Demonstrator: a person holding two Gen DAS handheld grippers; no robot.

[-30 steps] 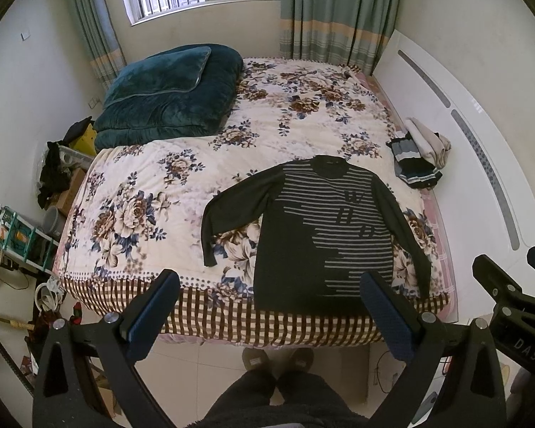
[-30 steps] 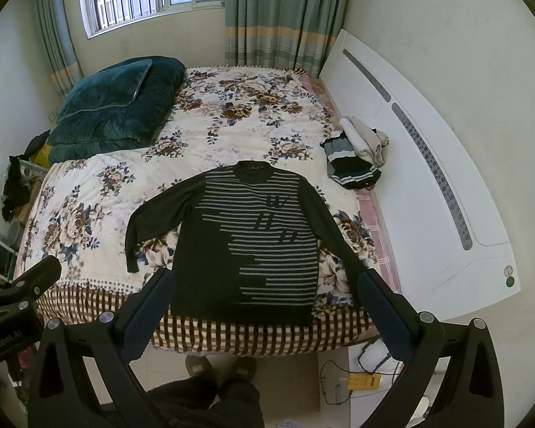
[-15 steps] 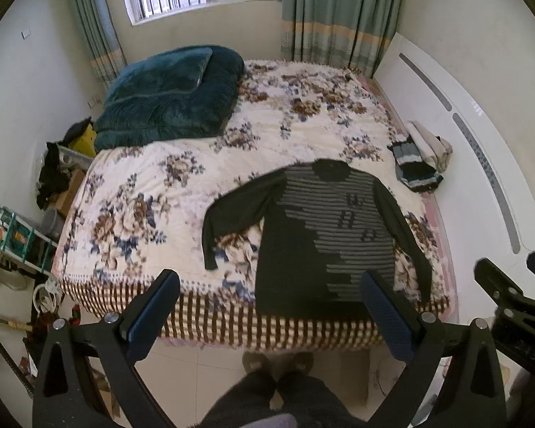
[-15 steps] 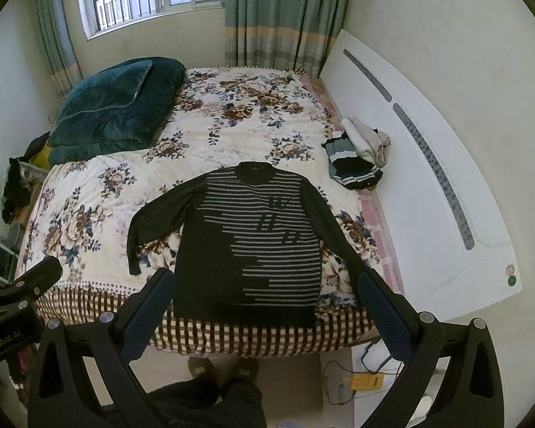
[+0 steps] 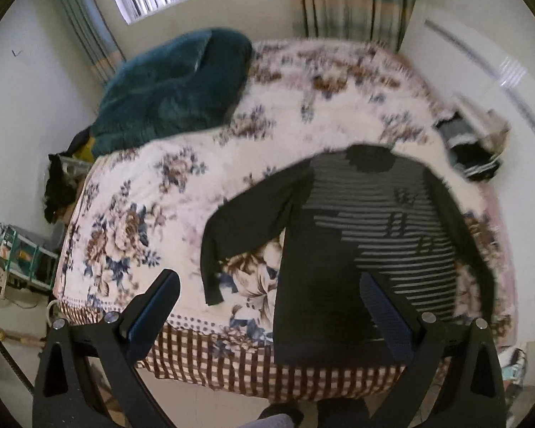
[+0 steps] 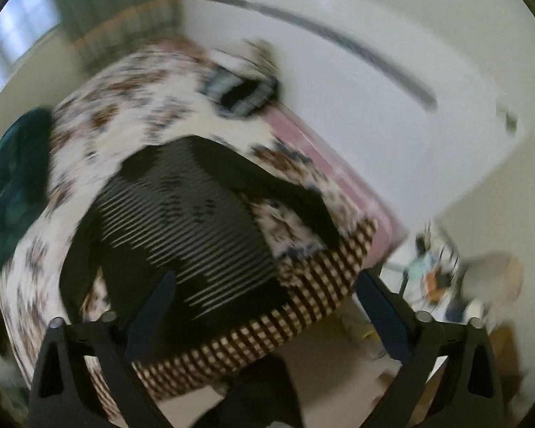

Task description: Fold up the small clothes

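Observation:
A dark long-sleeved sweater (image 5: 339, 249) with grey stripes lies flat, front up, sleeves spread, at the near edge of the floral bed (image 5: 160, 185). It also shows in the blurred right wrist view (image 6: 182, 235). My left gripper (image 5: 267, 310) is open and empty, above the sweater's lower left part and the bed edge. My right gripper (image 6: 264, 310) is open and empty, over the sweater's hem near the bed's right corner.
A folded teal blanket (image 5: 174, 92) lies at the far left of the bed. A small pile of folded clothes (image 5: 474, 146) sits at the far right by the white headboard (image 5: 499, 82). Clutter stands on the floor left of the bed (image 5: 21, 260).
Both grippers have moved closer to the bed and sweater. The right gripper has swung sharply to the right and tilted, blurring its view. Both stay open.

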